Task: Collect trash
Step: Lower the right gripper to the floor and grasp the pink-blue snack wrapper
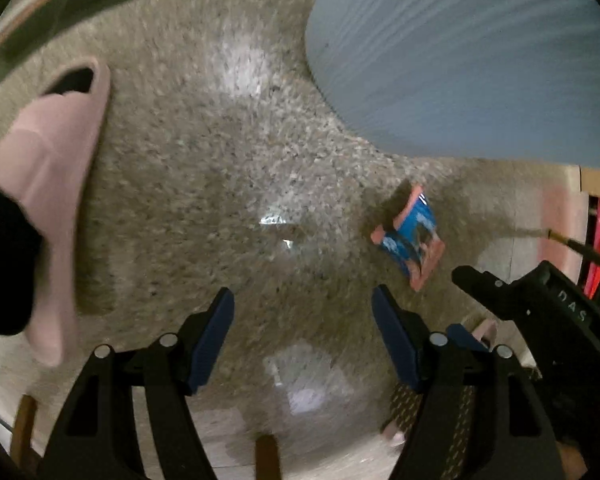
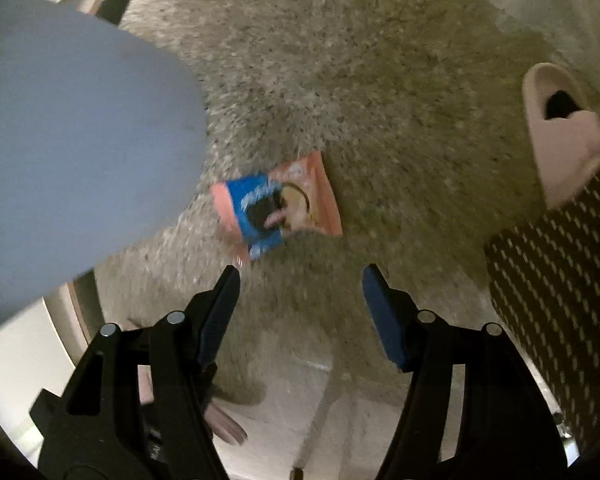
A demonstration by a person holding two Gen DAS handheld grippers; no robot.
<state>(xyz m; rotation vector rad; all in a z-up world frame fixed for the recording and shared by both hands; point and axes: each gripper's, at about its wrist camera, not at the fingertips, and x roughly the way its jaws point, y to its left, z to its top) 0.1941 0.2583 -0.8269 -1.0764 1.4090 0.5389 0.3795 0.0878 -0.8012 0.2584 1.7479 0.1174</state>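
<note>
**Both tongs hanging spread above a snack wrapper on the speckled floor**

The left gripper (image 1: 303,332) is pointing down with its jaws standing wide and nothing between them. The pink-and-blue snack wrapper (image 1: 410,236) is lying flat on the speckled floor (image 1: 204,168), ahead and to the right of its tips. The right gripper (image 2: 298,300) is likewise gaping empty; the wrapper is lying just beyond its left fingertip (image 2: 228,280). A pale blue bin (image 1: 460,60) is standing beyond the wrapper, and a pink slipper (image 1: 48,168) is sitting off to the left gripper's left.

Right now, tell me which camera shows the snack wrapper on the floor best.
The right wrist view. There the snack wrapper lies near the middle of the frame, face up, its orange and blue print showing, just ahead of the open right tool. The left wrist view shows the wrapper smaller, off to the right, skewed and blurred.
</note>
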